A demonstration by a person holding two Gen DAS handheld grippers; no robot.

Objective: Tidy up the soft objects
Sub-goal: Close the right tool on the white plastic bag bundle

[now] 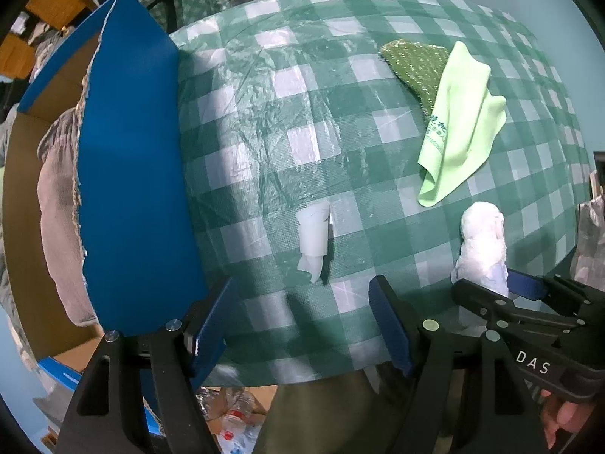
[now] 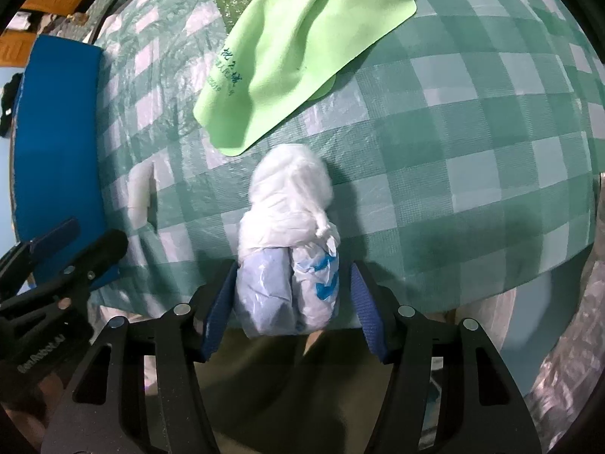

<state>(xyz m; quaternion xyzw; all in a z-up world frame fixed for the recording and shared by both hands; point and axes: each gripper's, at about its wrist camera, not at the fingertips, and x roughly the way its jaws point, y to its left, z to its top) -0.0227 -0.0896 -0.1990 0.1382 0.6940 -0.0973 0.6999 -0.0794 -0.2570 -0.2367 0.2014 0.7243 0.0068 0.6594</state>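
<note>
A: Where does the white bundle [image 2: 289, 242] lie from the right tongs [image 2: 289, 304]?

B: Straight ahead, its near end already between the two blue pads. Its long axis runs away from the tongs, along the line they point. The left pad looks to be touching the wrap; a gap shows at the right pad, so the tongs are spread, gripping nothing yet.

A: And the left tongs [image 1: 302, 325]?

B: Spread too, empty, above bare checked table [image 1: 378, 189]. The small white roll [image 1: 314, 240] lies just ahead of them, long axis also pointing away. The bundle is plainly the right hand's; the roll is nearer the left.

A: How does the bundle look?

B: Soft cotton-like wadding in thin crinkled plastic, knotted at one side, blue print near the tongs. It rests near the table's front edge, just short of the lime-green cloth [image 2: 302, 38], which half covers a dark green scouring pad [image 1: 414, 66]. The blue box [image 1: 124, 174] stands at the left.
</note>
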